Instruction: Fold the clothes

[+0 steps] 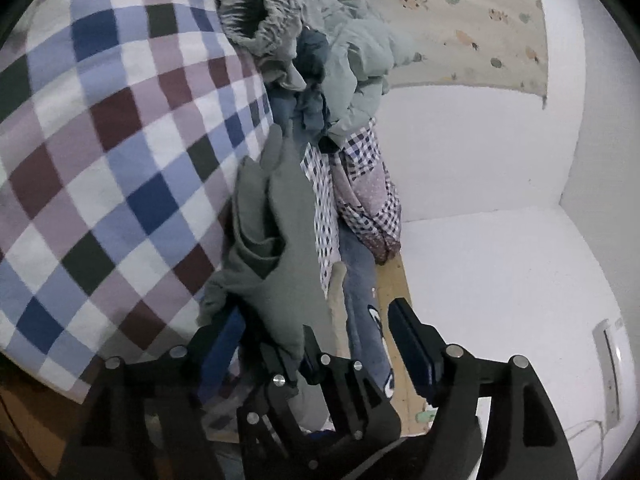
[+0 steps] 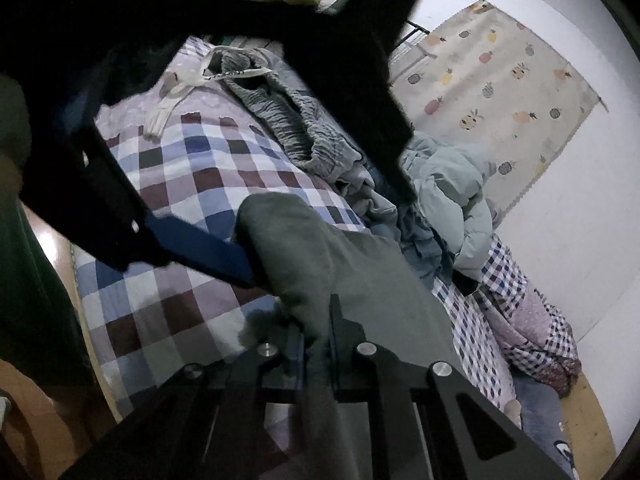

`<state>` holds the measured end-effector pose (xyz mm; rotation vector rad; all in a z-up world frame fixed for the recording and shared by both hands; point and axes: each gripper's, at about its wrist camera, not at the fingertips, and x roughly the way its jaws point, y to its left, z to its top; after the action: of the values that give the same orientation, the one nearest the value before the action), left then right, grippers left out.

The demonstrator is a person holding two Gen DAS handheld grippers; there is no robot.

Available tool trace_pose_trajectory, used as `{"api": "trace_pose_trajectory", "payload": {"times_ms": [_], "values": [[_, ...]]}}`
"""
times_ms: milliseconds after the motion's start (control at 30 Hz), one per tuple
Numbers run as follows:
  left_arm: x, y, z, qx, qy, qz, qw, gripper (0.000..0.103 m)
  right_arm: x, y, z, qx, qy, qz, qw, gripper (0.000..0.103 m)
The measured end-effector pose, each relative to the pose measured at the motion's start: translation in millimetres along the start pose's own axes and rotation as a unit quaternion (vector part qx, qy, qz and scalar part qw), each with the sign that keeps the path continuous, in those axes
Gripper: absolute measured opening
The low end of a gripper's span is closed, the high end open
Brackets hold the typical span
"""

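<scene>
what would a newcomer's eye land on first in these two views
First the big checked bedspread of maroon, blue and white squares filling the left. Then the limp grey-green garment hanging over it, pinched in the right gripper, with the open left gripper around its lower edge. Behind lies a pile of pale blue-grey clothes.

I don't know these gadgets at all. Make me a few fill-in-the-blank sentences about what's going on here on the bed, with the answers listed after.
1. The right gripper is pinching a garment whose colour is grey-____.
2. The left gripper has its jaws ____, with the garment's edge hanging between them.
3. The bedspread has a ____ pattern in blue, maroon and white.
4. The hanging cloth on the wall is printed with ____.

Missing words: green; open; checked; pineapples
</scene>
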<state>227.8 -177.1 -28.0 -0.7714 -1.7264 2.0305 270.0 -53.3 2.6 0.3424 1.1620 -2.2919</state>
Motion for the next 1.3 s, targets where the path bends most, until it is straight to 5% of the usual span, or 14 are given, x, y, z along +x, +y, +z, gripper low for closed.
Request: {"api": "trace_pose_trajectory", "payload": {"times_ms": [433, 533, 667, 733, 833, 933, 1300], "values": [[21, 11, 9, -0.021, -0.021, 0.036, 0.9989, 0.075, -6, -15, -2, 0.034, -0.021, 0.023, 0.999, 0.007], [25, 14, 10, -0.027, -0.017, 0.042, 0.9986, 0.066, -7, -14, -3, 0.037, -0.024, 0.022, 0.999, 0.008], [25, 15, 13, -0.029, -0.018, 0.054, 0.9979, 0.033, -8, -14, -3, 0.035, -0.027, 0.019, 0.999, 0.008], [24, 12, 13, -0.022, -0.019, 0.058, 0.9979, 0.024, -10, -11, -4, 0.027, -0.029, 0.013, 0.999, 0.008], [22, 5, 14, -0.005, -0.02, 0.065, 0.9976, 0.019, -16, -5, -8, 0.012, -0.035, -0.007, 0.999, 0.015], [20, 1, 16, 0.002, -0.018, 0.066, 0.9977, 0.017, -22, 1, -17, -0.006, -0.036, -0.036, 0.999, 0.038], [16, -16, 13, 0.026, -0.014, 0.062, 0.9976, 0.013, -19, -16, -76, -0.02, 0.032, -0.124, 0.992, 0.044]]}}
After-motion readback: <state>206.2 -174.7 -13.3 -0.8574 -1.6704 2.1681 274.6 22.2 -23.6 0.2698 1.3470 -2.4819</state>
